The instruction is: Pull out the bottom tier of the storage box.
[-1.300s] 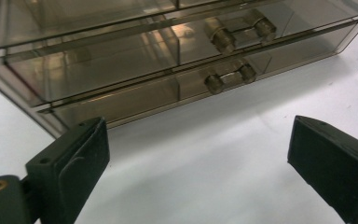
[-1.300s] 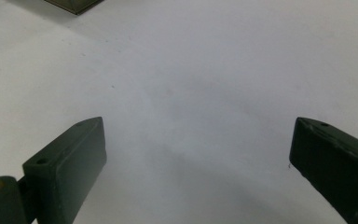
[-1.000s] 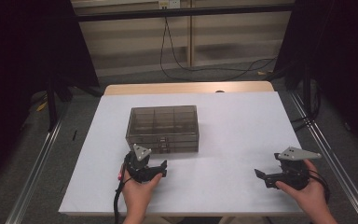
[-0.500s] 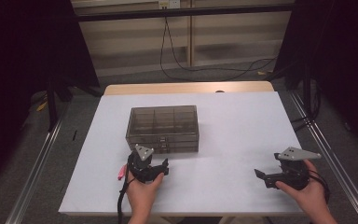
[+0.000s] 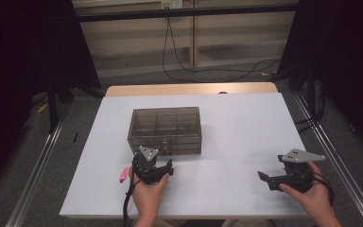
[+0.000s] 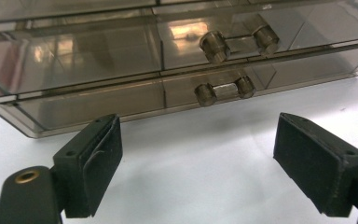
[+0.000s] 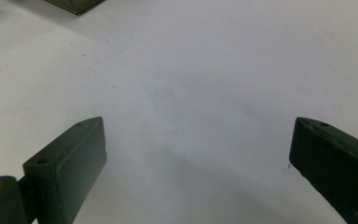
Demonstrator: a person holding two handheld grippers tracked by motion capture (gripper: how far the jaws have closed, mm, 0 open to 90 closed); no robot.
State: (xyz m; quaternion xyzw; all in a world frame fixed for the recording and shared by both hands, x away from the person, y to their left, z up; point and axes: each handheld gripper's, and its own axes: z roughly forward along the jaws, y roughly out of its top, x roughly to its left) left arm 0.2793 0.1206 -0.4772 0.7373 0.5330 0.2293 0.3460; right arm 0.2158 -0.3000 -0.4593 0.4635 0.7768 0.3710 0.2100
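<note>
A smoky, see-through plastic drawer box (image 5: 166,130) sits a little left of centre on the white desk (image 5: 246,132), its front facing the person. From above, its lid shows a grid of dividers that splits the top into compartments; what lies in them cannot be made out through the tinted plastic. The left gripper view shows the front up close — stacked shallow drawers with short, round, clear plastic knobs (image 6: 213,46), two on the upper drawer and a bar-like handle (image 6: 224,90) on the lowest drawer. The drawers are shut, and no contents can be told behind the reflections.

The left claw (image 5: 163,166), held in the person's left hand (image 5: 147,191), sits on the desk just in front of the box and points at its lower drawers. Its black pads (image 6: 99,163) are spread with only bare desk between them, though they have just been narrowing a little. A small pink object (image 5: 123,174) lies on the desk just beside that hand, too small to identify.

The right claw (image 5: 264,177), gripped in the right hand (image 5: 312,198), rests well apart from the box near the desk's right front edge — its pads (image 7: 70,163) spread wide over bare white surface.
</note>
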